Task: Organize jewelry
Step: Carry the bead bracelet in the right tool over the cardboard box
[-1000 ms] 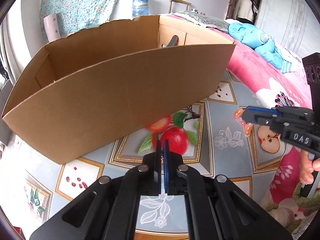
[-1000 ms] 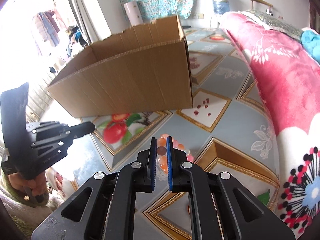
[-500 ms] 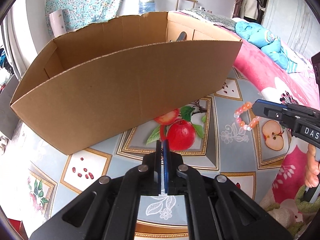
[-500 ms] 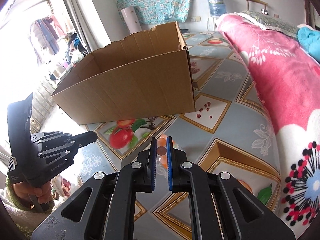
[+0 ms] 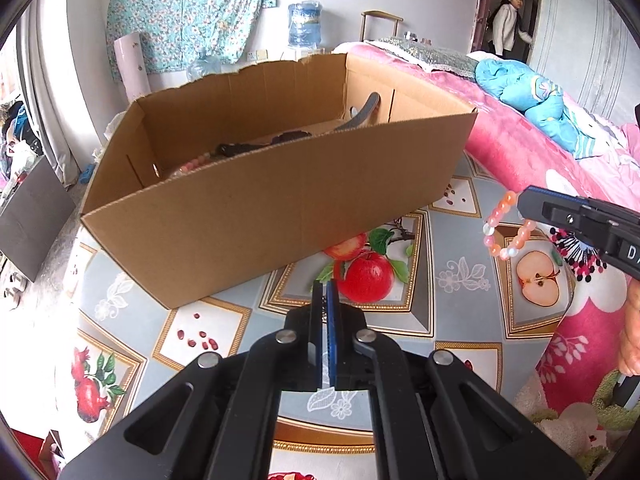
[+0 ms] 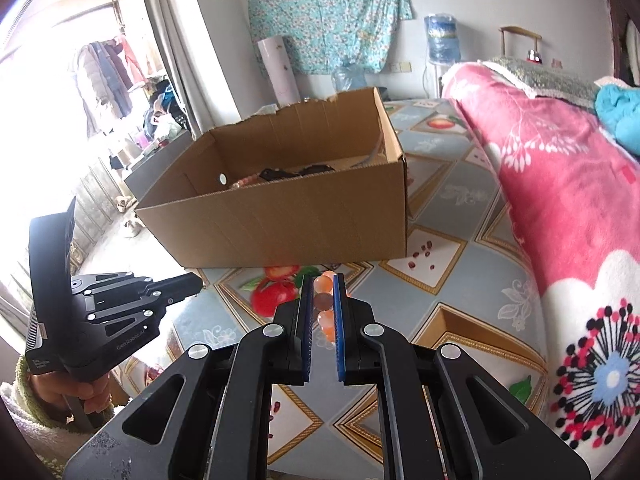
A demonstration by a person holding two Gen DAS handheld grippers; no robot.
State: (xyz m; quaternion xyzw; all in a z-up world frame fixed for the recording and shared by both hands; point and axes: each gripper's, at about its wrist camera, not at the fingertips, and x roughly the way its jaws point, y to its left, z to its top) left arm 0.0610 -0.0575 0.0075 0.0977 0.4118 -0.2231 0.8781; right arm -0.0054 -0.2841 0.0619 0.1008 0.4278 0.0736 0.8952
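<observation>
An open cardboard box (image 5: 280, 208) stands on the fruit-patterned floor; it also shows in the right wrist view (image 6: 296, 220). Dark jewelry pieces (image 5: 260, 146) and a bead string lie inside it. My right gripper (image 6: 323, 280) is shut on an orange and pink bead bracelet (image 6: 325, 304), held above the floor in front of the box. In the left wrist view the bracelet (image 5: 506, 226) hangs from the right gripper (image 5: 520, 204) right of the box. My left gripper (image 5: 325, 284) is shut and empty, in front of the box; it also shows in the right wrist view (image 6: 198, 280).
A bed with a pink floral blanket (image 6: 560, 184) runs along the right. A blue bundle (image 5: 536, 100) lies on it. A person (image 5: 508, 24) stands in the far doorway. A water bottle (image 5: 304, 24) and a pale roll (image 5: 132, 66) stand by the back wall.
Both grippers have risen, so the box's inside now shows. The right gripper has lifted the bracelet clear of the floor and it hangs in a loop.
</observation>
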